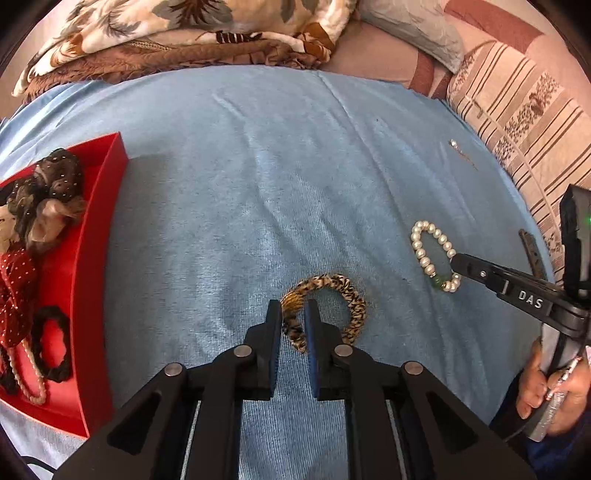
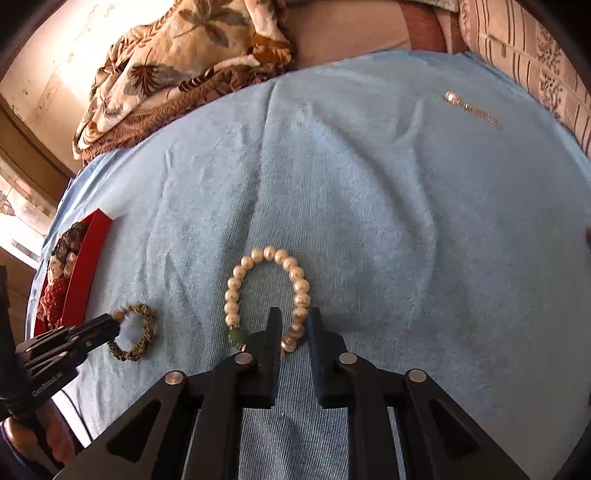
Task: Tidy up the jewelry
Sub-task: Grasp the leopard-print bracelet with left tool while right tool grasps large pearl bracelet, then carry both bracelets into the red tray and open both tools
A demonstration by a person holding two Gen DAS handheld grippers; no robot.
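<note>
A leopard-print scrunchie [image 1: 343, 295] lies on the blue towel [image 1: 258, 184]; my left gripper [image 1: 293, 314] is shut on its near left side. It also shows in the right wrist view [image 2: 142, 332]. A pearl bracelet [image 2: 266, 291] with a green bead lies on the towel; my right gripper [image 2: 295, 325] is shut on its near right strand. The bracelet [image 1: 428, 254] and right gripper [image 1: 458, 264] also show in the left wrist view. A red tray [image 1: 96, 240] at the left holds scrunchies and a pearl string.
A small silver pin with a thin chain [image 2: 472, 109] lies on the towel at the far right. A floral blanket [image 1: 166, 33] is piled behind the towel. A striped cushion [image 1: 524, 122] borders the right side. A dark clip [image 1: 530, 254] lies by the right edge.
</note>
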